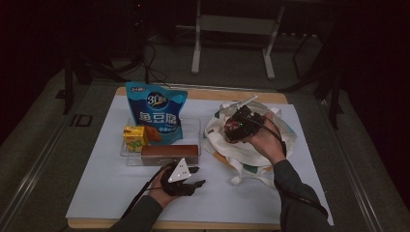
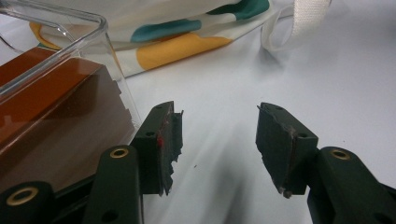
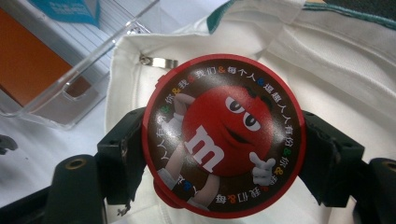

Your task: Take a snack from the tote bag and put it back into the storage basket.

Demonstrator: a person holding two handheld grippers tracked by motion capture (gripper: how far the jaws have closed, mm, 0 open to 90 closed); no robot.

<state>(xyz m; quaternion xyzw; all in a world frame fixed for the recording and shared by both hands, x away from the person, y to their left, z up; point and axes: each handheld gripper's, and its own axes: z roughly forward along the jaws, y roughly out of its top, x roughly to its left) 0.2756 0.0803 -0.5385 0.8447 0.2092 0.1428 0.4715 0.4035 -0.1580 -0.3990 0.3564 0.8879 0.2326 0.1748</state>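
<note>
A clear tray [image 1: 126, 155] sits toward the left edge of the white table [image 1: 96, 193], holding a blue snack bag [image 1: 155, 113], a yellow carton [image 1: 135, 137] and a brown box [image 1: 169, 152] along its near wall. Just in front of the tray, near the table's near edge, the left gripper [image 1: 194, 176] rests with its jaws standing apart over bare table, nothing between them. Toward the right edge lies a white tote [image 1: 227, 145] with coloured spots. Over its open mouth the right gripper [image 3: 224, 154] clamps a round red M&M's tin [image 3: 224, 135] by its sides.
</note>
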